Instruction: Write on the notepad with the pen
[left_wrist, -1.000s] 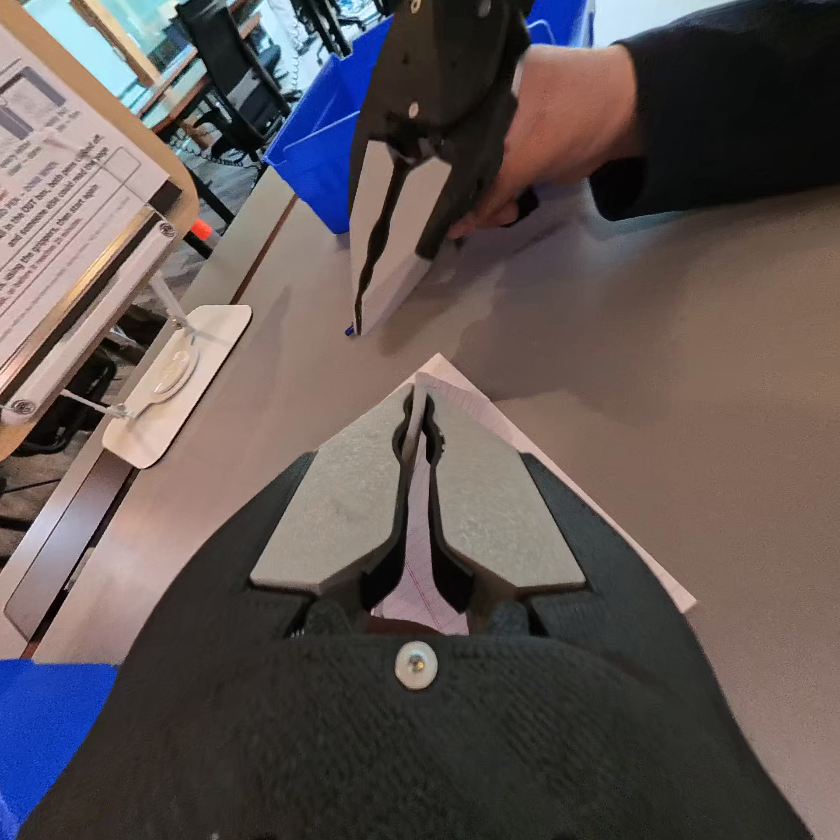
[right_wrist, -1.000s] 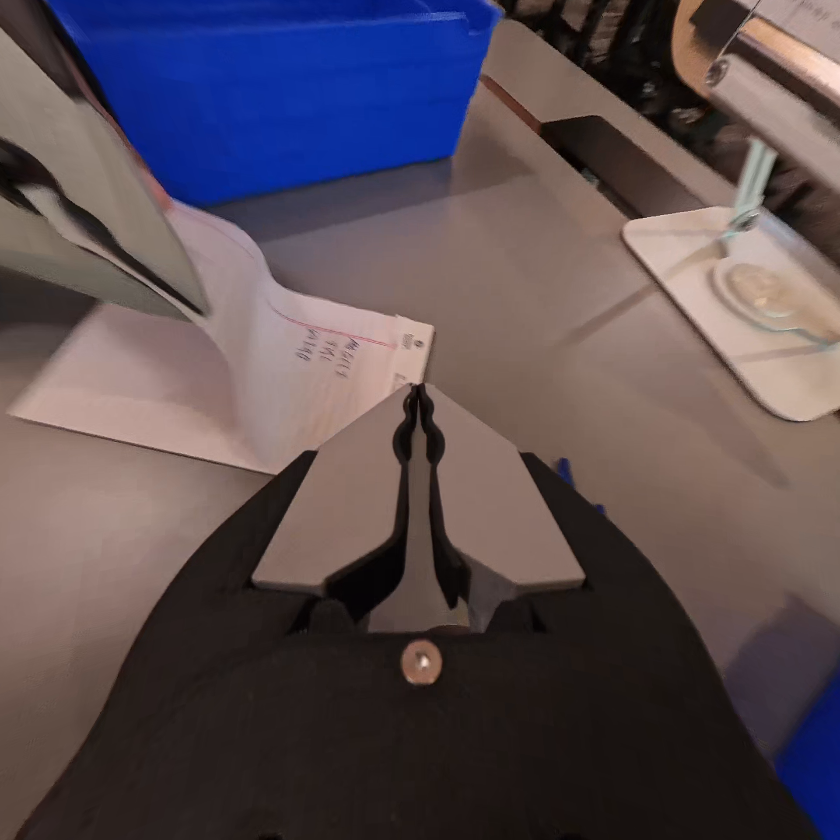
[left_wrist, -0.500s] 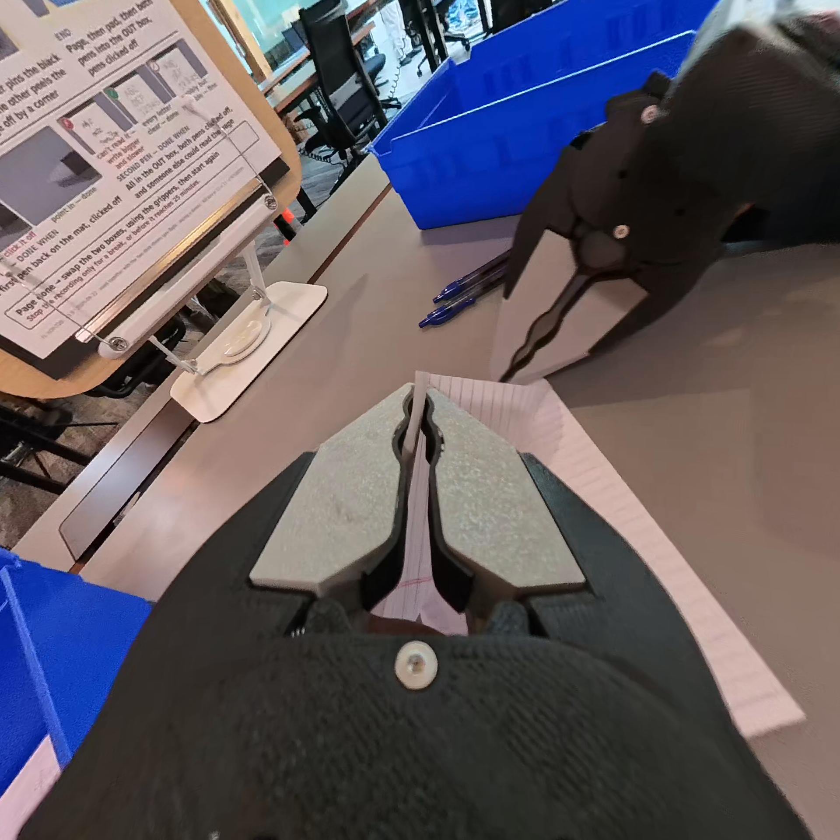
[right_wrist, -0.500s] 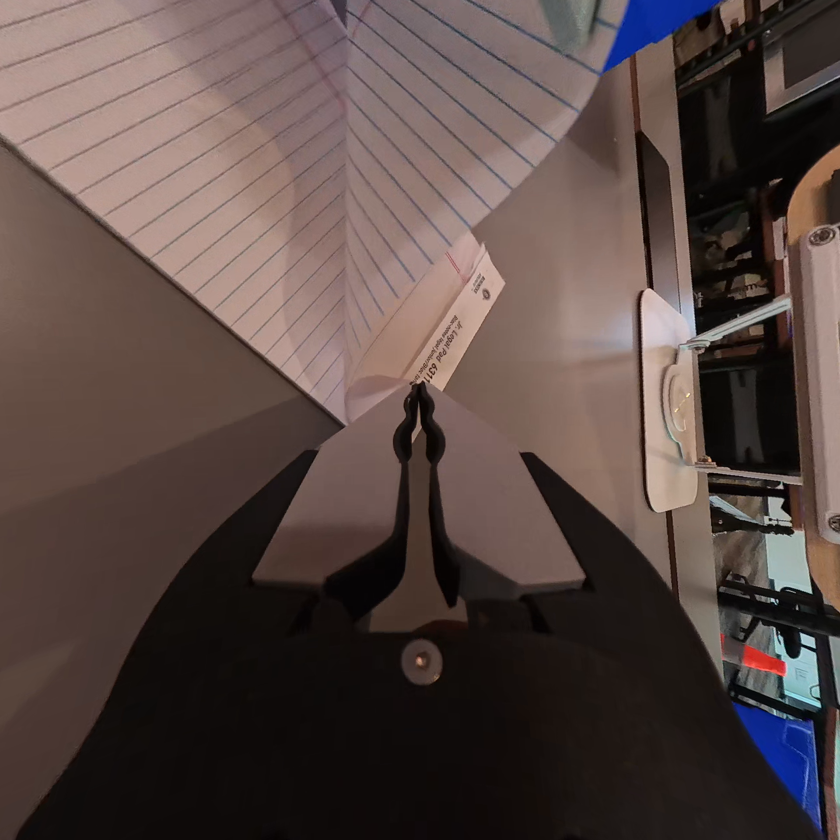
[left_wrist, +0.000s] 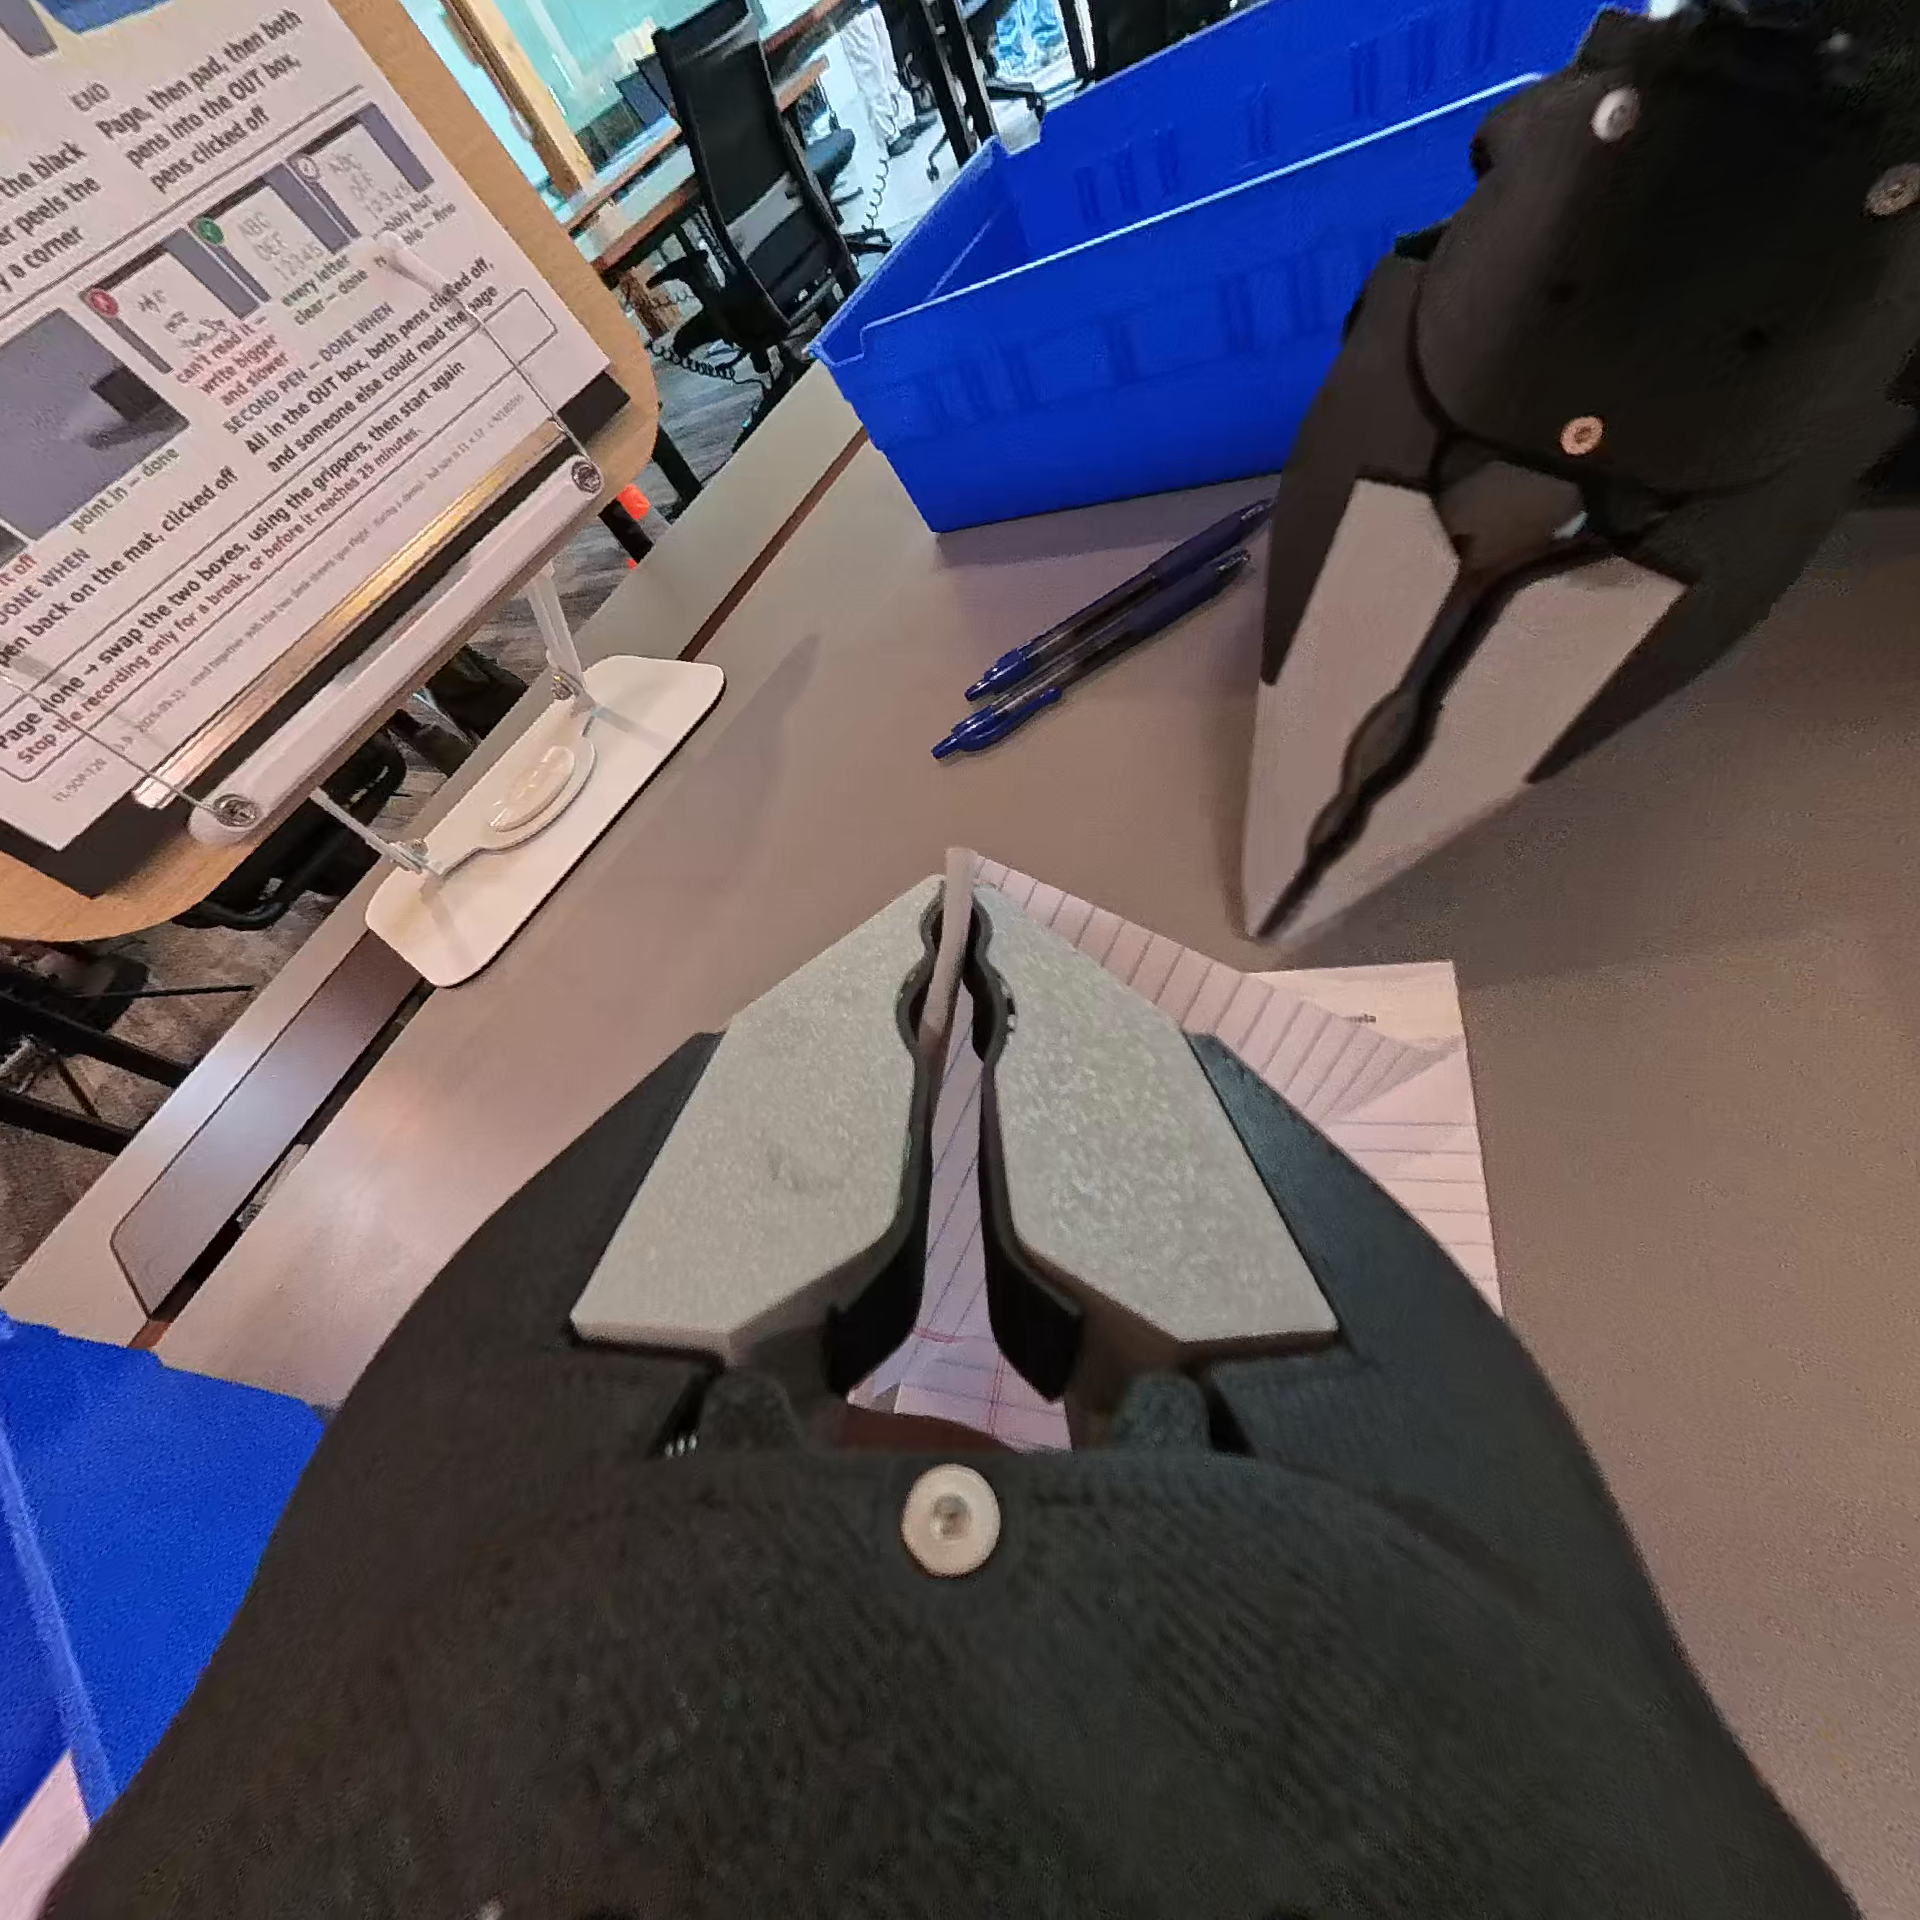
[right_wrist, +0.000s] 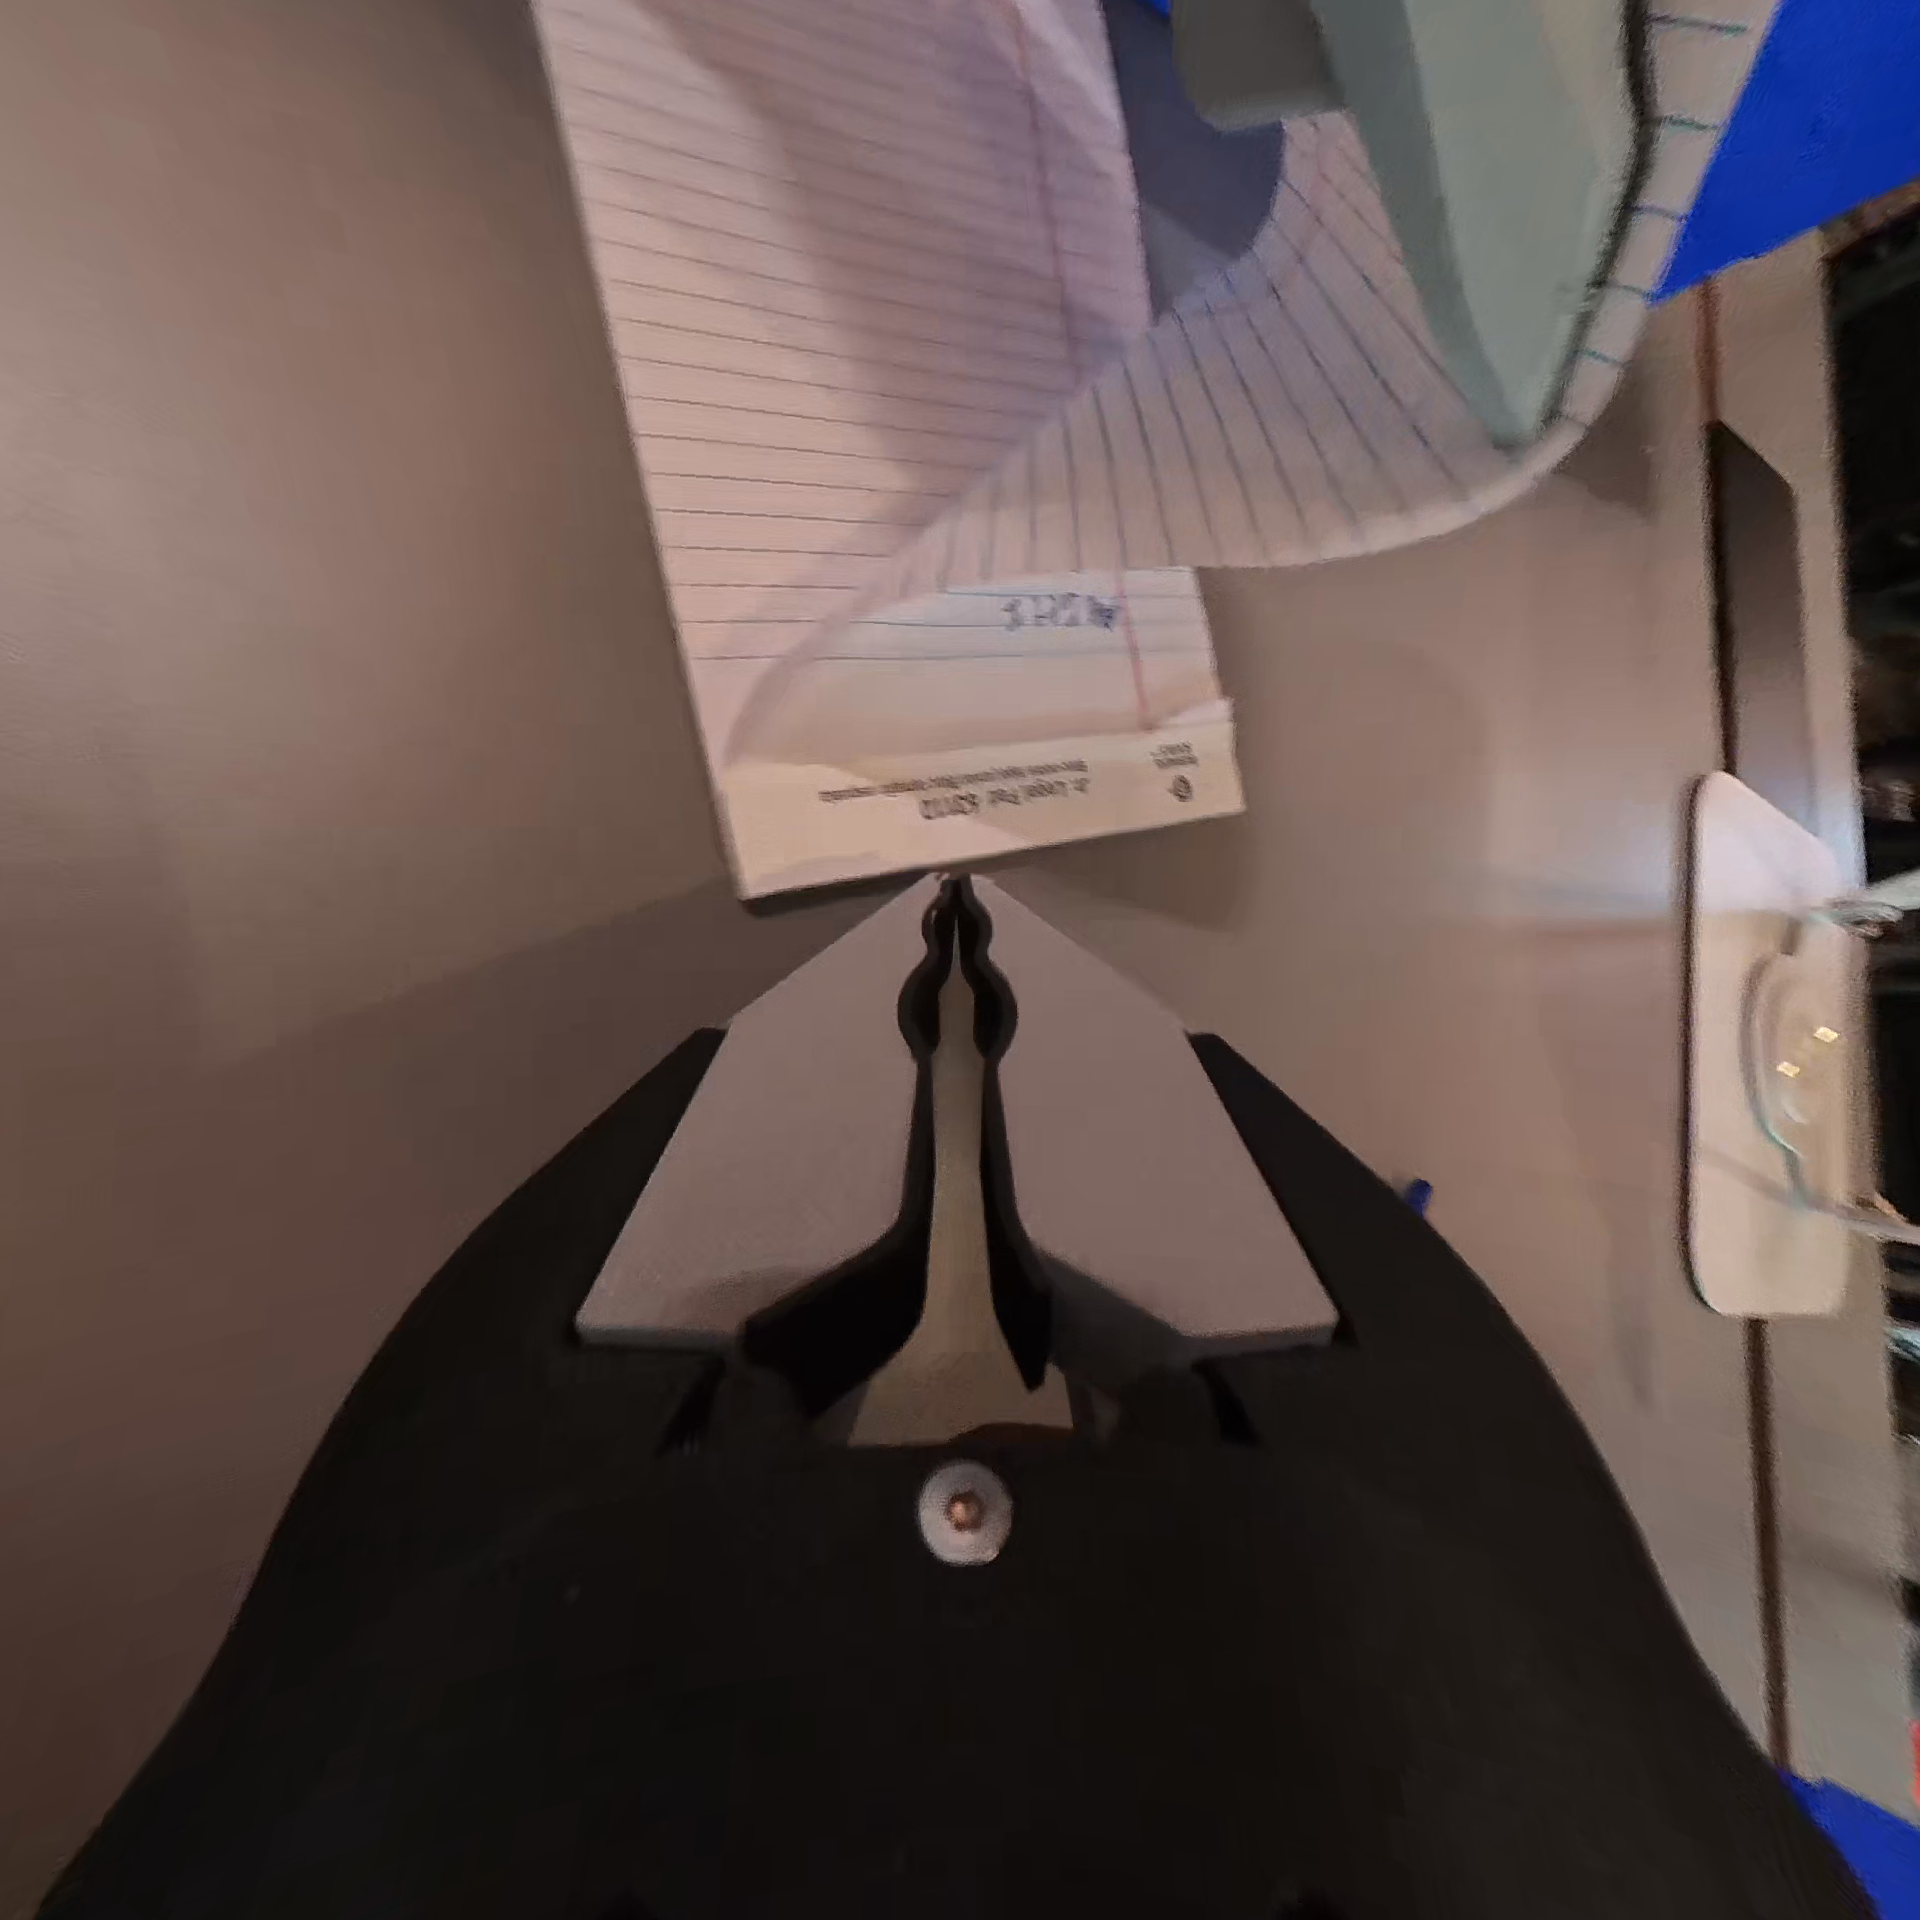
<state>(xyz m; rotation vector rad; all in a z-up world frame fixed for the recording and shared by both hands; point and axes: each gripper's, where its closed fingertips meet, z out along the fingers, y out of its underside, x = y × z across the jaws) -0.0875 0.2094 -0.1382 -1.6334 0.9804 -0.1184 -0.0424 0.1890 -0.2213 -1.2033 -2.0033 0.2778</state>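
Grey flat desk (left_wrist: 1662, 1299) carries everything. Blue plastic bin (left_wrist: 1091, 343) at the far edge, contents hidden. White lined paper notepad (right_wrist: 831, 416) lies flat, top sheet (right_wrist: 1195, 447) peeled up and curling. Your left claw (left_wrist: 954, 914) is closed, pinching that lifted sheet's edge. Your right claw (right_wrist: 954, 888) is closed and empty, tips at the pad's bound end. Two blue ballpoint pens (left_wrist: 1101, 634) lie side by side on the desk before the bin, untouched.

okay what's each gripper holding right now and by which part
The left gripper pinches the top sheet of the notepad by its lifted edge. The right gripper is shut on nothing.
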